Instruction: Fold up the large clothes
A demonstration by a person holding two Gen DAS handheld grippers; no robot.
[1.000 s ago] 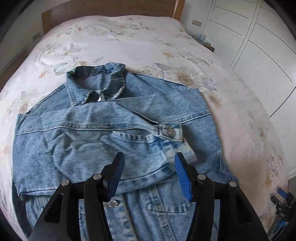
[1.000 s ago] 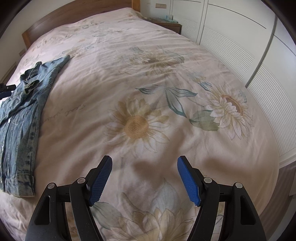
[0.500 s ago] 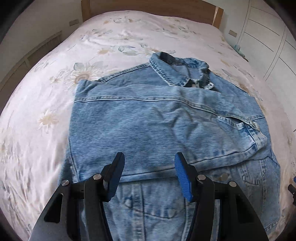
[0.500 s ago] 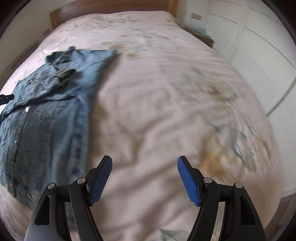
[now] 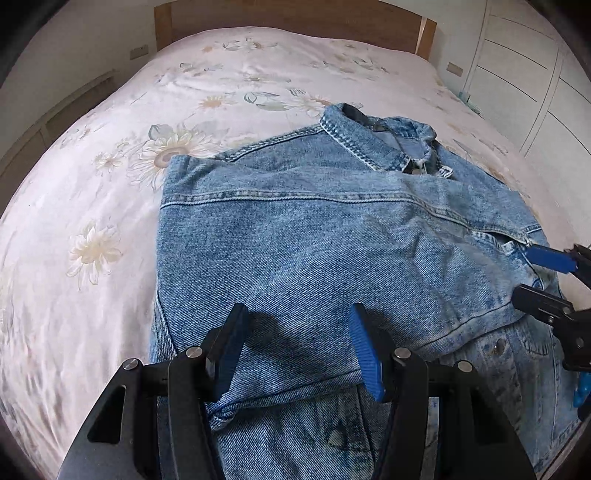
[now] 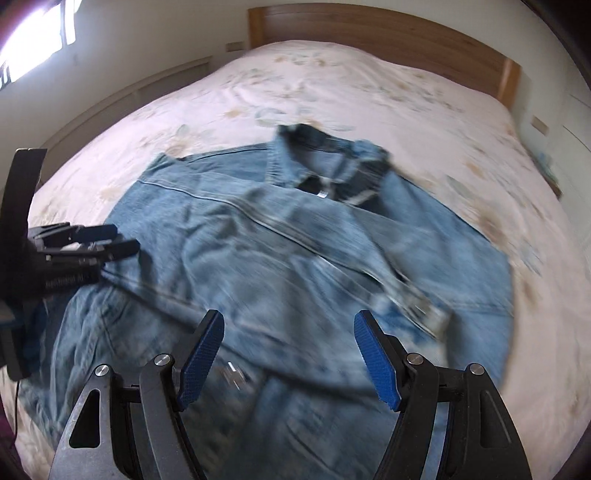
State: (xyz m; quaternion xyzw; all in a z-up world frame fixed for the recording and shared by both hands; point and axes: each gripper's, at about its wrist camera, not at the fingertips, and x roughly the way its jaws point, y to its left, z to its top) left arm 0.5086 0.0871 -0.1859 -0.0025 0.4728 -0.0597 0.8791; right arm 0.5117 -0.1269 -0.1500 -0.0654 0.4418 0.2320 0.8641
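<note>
Both grippers hang over the denim jacket (image 5: 317, 258), jaws apart and empty: the left gripper (image 5: 297, 350) just eased wider, the right gripper (image 6: 290, 356) spread broad. The jacket lies half-folded on the flowered bed (image 5: 110, 206), collar toward the wooden headboard (image 5: 295, 18).

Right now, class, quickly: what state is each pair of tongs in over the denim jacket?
Left tongs: open, holding nothing, above the denim jacket.
Right tongs: open wide, holding nothing, above the jacket.

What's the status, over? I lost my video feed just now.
Left tool open, over the denim jacket. Right tool open, empty, above it. Jacket flat on bed, sleeves folded in. Nothing in the way.
</note>
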